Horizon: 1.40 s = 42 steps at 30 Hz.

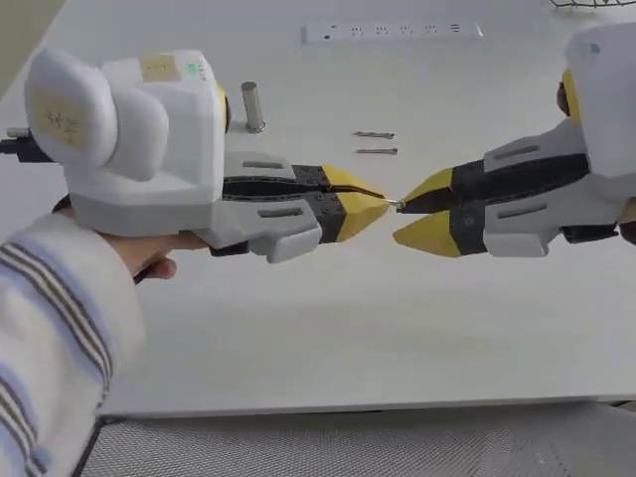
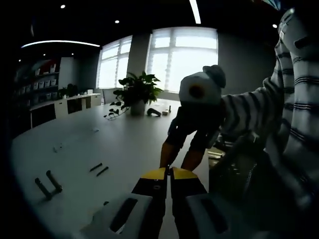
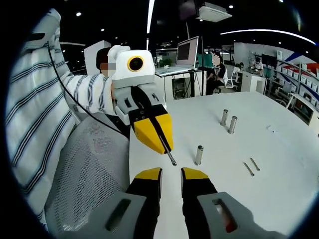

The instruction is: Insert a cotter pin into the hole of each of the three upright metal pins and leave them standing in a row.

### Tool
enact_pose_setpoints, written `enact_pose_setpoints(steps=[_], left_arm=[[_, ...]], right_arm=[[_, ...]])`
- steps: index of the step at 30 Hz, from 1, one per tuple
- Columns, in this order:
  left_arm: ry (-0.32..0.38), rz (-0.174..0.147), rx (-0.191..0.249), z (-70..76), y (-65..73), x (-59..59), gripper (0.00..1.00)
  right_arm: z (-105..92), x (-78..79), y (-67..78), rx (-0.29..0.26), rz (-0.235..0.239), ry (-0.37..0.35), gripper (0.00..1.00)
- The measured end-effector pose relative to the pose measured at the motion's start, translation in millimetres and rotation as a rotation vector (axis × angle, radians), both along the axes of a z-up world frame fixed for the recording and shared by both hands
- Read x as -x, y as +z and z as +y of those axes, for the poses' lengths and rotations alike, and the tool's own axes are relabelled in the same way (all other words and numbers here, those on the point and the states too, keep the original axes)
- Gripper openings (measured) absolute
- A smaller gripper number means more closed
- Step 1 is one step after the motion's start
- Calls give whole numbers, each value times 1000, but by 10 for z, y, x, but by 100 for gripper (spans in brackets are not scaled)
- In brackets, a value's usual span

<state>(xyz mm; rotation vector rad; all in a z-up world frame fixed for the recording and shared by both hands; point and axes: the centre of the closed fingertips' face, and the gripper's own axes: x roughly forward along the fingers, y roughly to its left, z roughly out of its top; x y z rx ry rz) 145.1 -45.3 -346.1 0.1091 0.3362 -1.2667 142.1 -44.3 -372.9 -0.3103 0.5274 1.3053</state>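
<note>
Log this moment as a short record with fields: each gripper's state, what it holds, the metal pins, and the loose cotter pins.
left gripper: shut on a cotter pin, which sticks out past its tips
right gripper: open, holding nothing, tips facing the left gripper's tips
metal pins: three, upright on the table, one nearer the grippers and two close together farther off
loose cotter pins: two, lying side by side on the table
cotter pins through the metal pins: too small to tell

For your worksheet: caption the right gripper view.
Left gripper holds a cotter pin before the open right gripper.
</note>
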Motion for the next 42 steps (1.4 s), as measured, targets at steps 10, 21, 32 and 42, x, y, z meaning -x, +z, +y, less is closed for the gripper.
enact_pose_setpoints(steps=[10,21,32,42], left_arm=[[-91,12,-30,-55,-34,140,0],[-137,-1,-95,-10,-131,134,0],[-149,-1,-142,-16,-231,102,0],[-95,18,-122,5,-237,-7,3]], right_arm=[[79,152,6,5,17,67,0],[74,168,11,35,18,88,0],[61,178,-39,83,-12,112,0],[77,132,-74,74,-2,92,0]])
